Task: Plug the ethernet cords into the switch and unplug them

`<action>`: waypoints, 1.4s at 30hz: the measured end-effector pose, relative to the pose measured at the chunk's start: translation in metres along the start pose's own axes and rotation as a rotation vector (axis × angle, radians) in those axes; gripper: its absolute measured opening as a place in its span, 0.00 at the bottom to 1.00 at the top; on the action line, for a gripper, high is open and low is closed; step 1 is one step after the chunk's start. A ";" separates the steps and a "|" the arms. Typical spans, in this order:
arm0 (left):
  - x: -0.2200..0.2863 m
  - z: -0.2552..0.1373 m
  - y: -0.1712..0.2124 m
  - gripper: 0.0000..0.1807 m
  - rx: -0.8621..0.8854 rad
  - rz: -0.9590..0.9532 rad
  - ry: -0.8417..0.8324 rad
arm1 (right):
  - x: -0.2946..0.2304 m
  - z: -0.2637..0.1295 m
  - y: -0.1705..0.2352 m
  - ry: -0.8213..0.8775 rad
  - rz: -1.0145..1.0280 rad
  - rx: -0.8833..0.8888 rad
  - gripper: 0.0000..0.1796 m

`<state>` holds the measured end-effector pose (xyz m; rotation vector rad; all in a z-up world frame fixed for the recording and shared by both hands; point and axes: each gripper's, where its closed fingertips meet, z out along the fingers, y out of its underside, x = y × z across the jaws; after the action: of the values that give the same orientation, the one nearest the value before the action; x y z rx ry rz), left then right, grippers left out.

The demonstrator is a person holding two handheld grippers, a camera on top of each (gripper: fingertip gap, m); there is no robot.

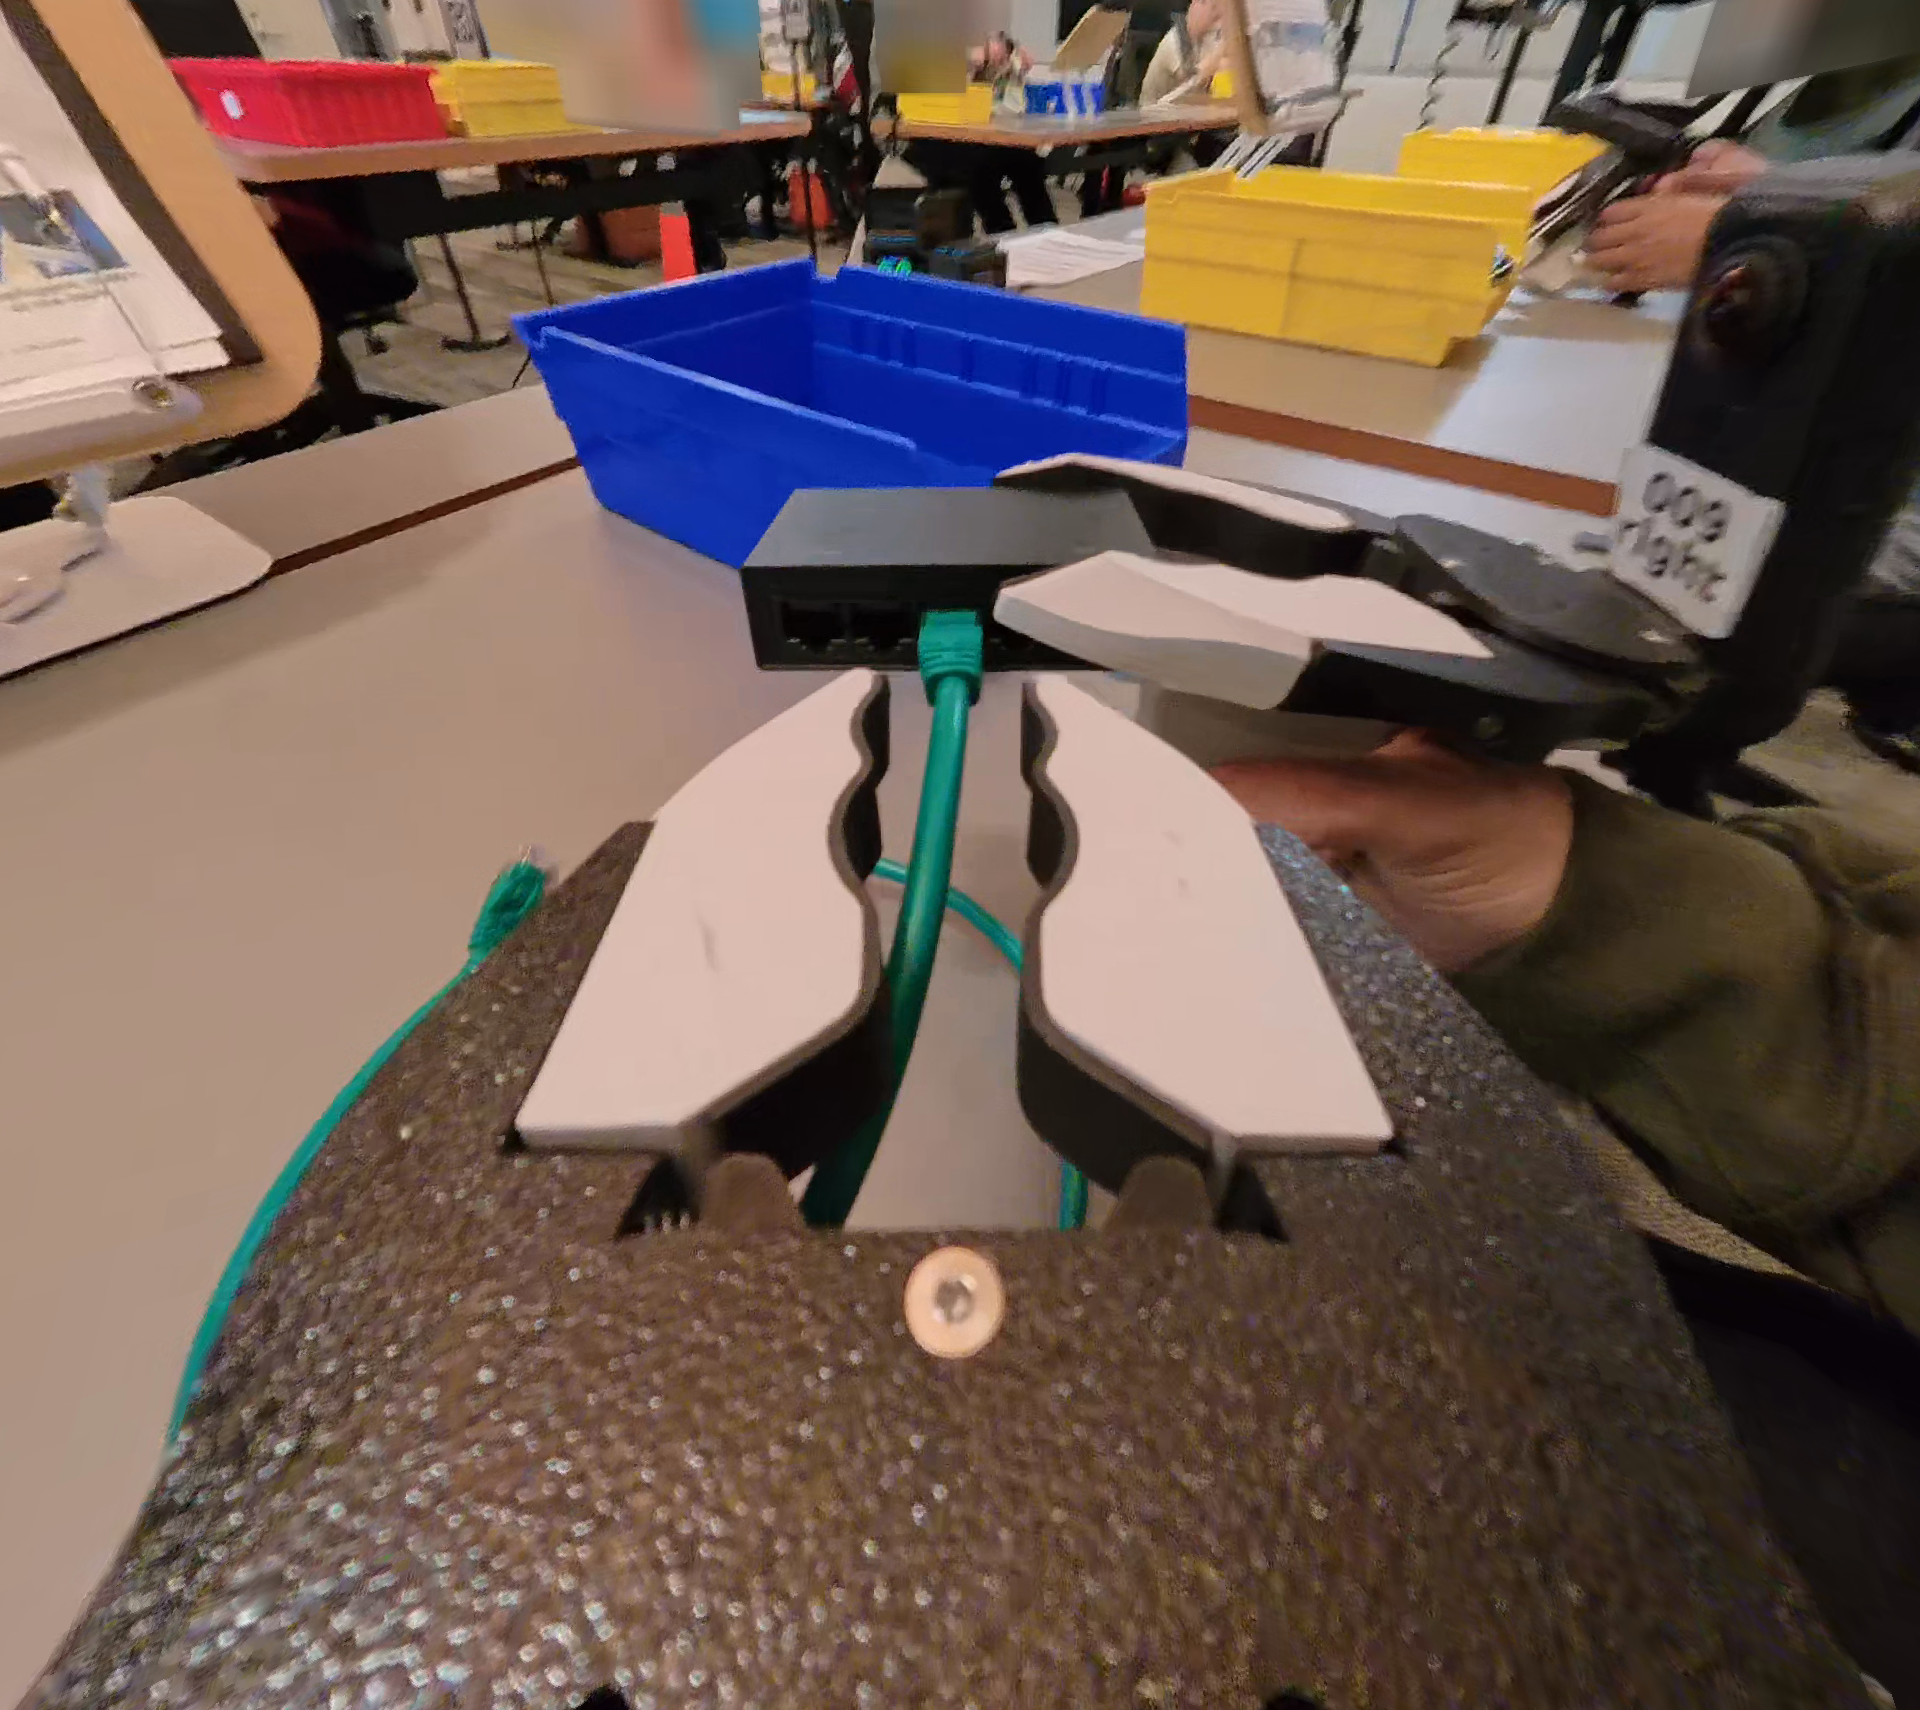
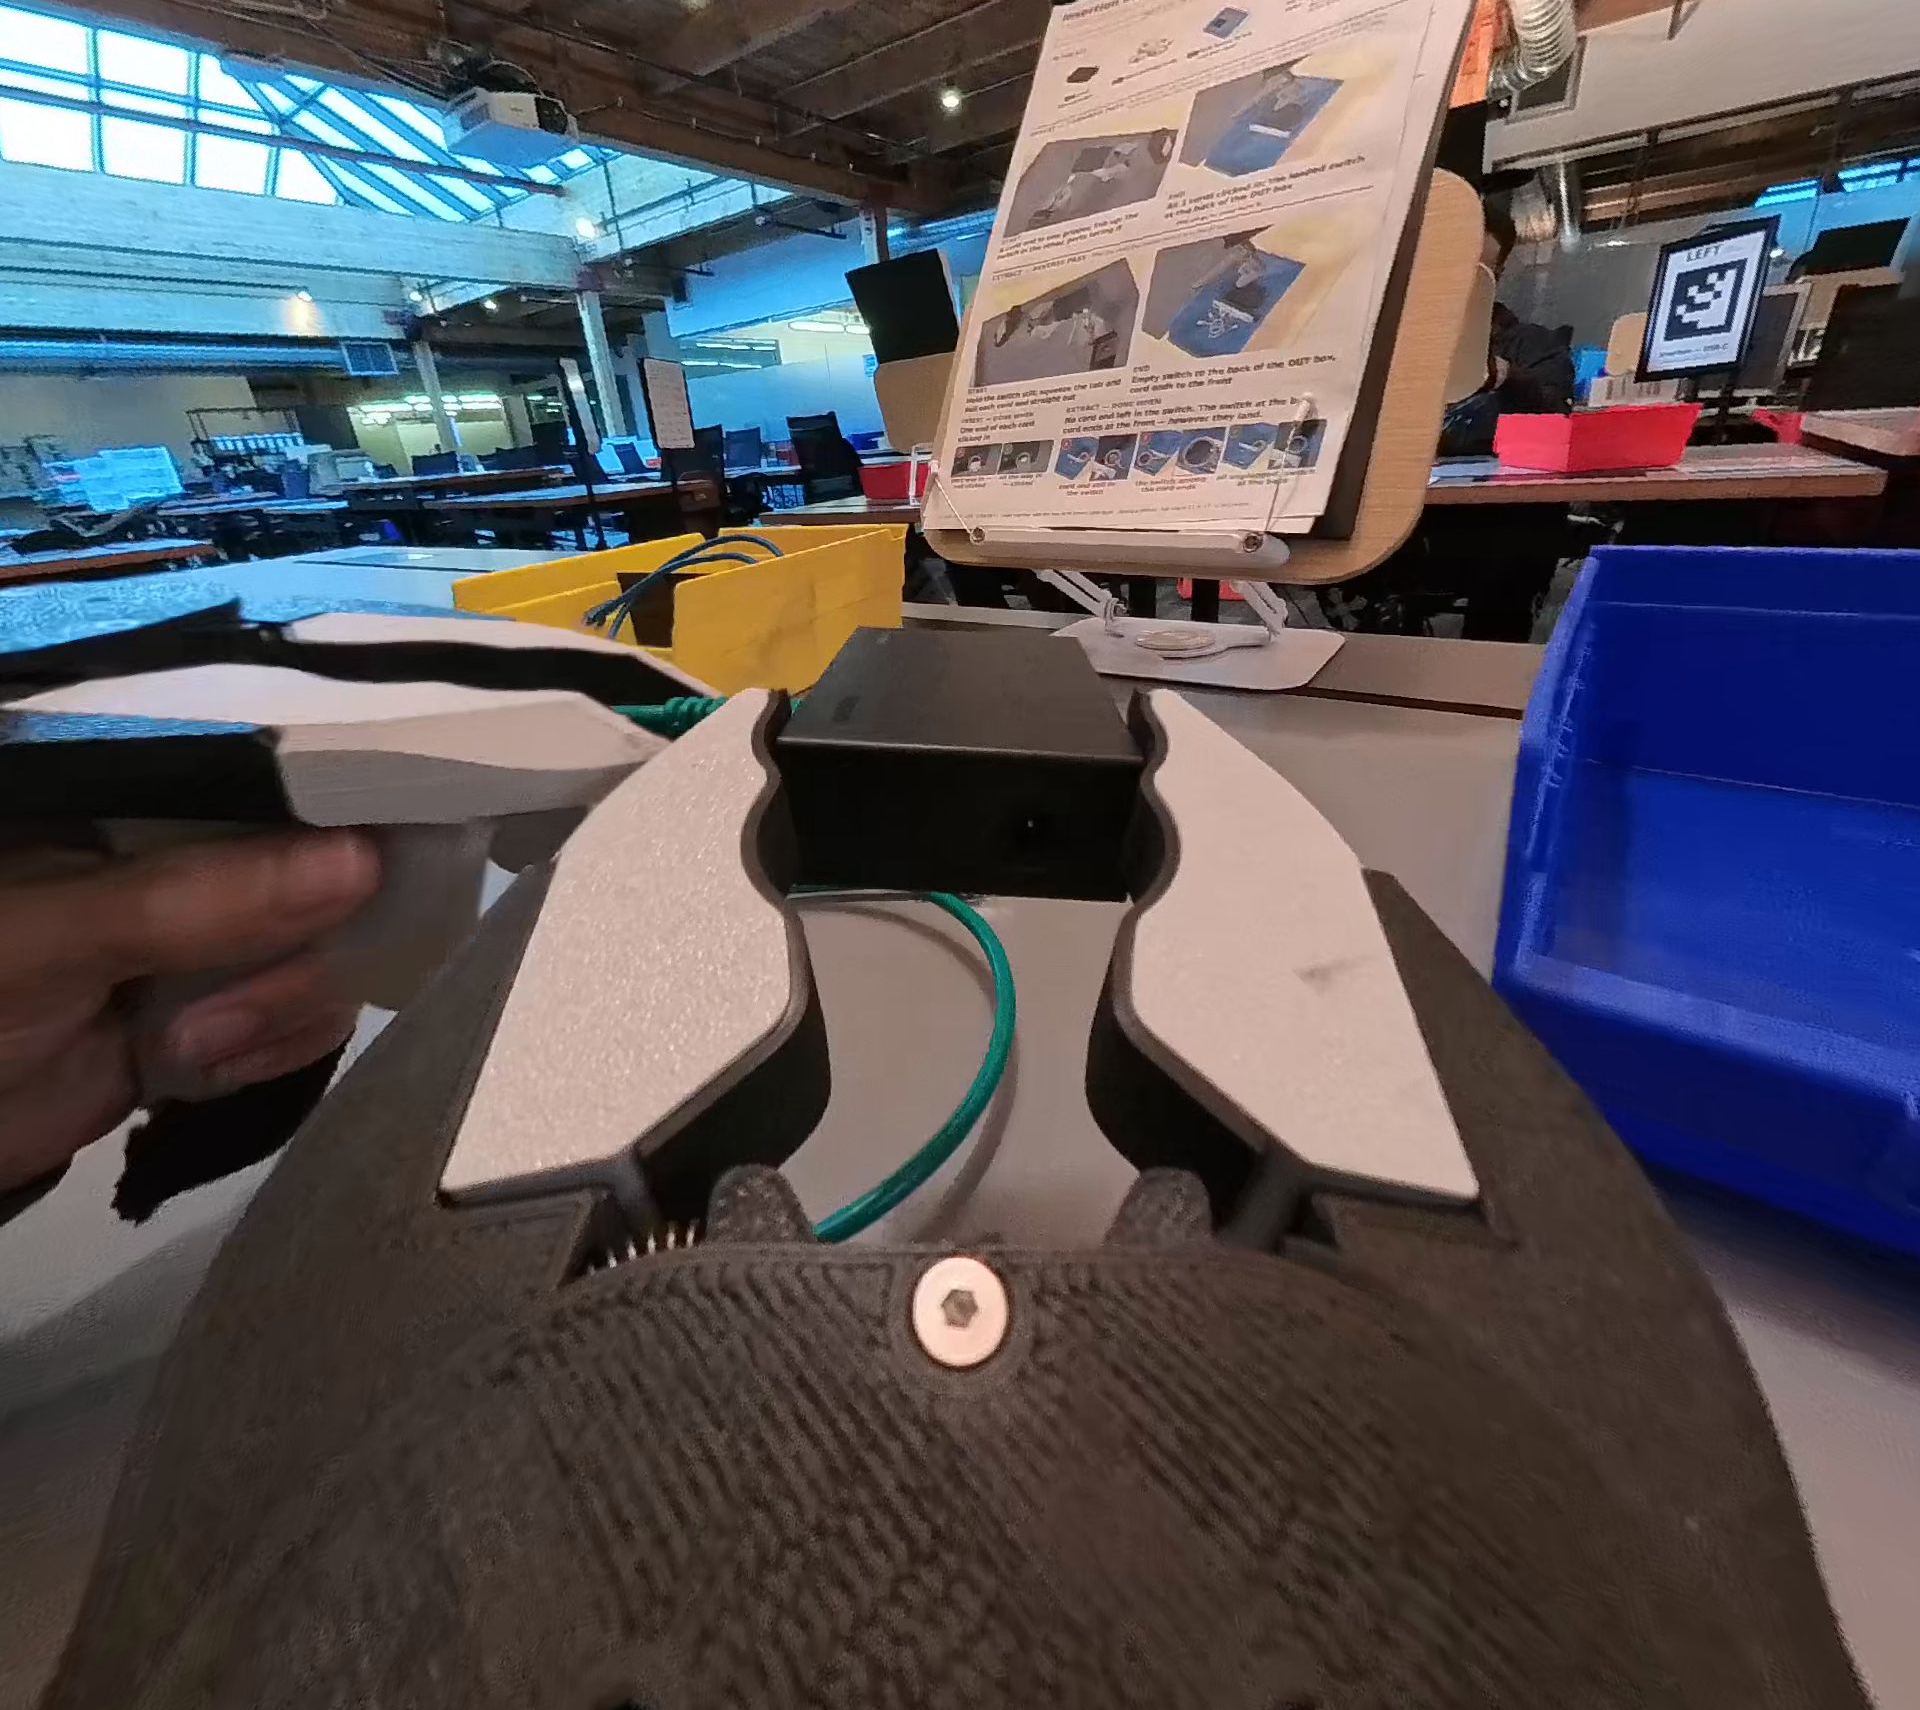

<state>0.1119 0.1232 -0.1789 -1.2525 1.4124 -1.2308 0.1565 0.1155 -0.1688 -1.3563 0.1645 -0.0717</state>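
Observation:
The black switch (image 1: 935, 533) is held off the grey table (image 1: 312, 829), ports facing my left gripper. My right gripper (image 2: 956, 715) is shut on the switch (image 2: 956, 767) across its body; in the left wrist view it (image 1: 1039, 543) comes in from the right. A green ethernet cord (image 1: 935, 839) has one plug (image 1: 948, 634) seated in a middle port. My left gripper (image 1: 956, 704) is open, its fingers either side of the cord just behind the plug, not touching it. The cord's other plug (image 1: 509, 897) lies loose on the table. The cord loops under the switch (image 2: 987, 1037).
A blue bin (image 1: 852, 382) stands just behind the switch, to the right in the right wrist view (image 2: 1714, 829). Yellow bins (image 1: 1320, 258) sit farther back. An instruction sheet on a stand (image 2: 1195, 206) is at the table's far edge. Another person's hand (image 1: 1652, 237) works at the neighbouring table.

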 end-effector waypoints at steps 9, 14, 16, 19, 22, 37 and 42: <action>-0.001 -0.003 -0.001 0.06 -0.003 0.016 -0.024 | -0.012 0.003 0.001 -0.073 0.044 -0.001 0.35; -0.005 -0.003 0.003 0.06 -0.034 0.053 -0.036 | -0.013 0.005 0.006 -0.072 0.016 -0.039 0.35; -0.007 -0.004 0.005 0.06 -0.032 0.045 -0.037 | -0.015 0.006 0.007 -0.079 0.003 -0.048 0.35; -0.006 -0.004 0.004 0.06 -0.020 0.035 -0.024 | -0.014 0.005 0.006 -0.070 -0.006 -0.043 0.35; -0.005 -0.004 0.000 0.07 -0.018 0.026 -0.015 | -0.012 0.005 0.005 -0.029 -0.038 -0.029 0.35; -0.300 -0.151 -0.002 0.21 -0.386 0.017 -0.465 | -0.003 0.001 -0.001 -0.029 0.034 0.011 0.34; -0.383 -0.144 0.028 0.20 -0.451 -0.243 -0.510 | -0.003 0.001 0.000 -0.035 0.045 0.007 0.34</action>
<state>0.0148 0.5216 -0.1891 -1.9321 1.2071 -0.6715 0.1539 0.1167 -0.1681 -1.3457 0.1651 -0.0108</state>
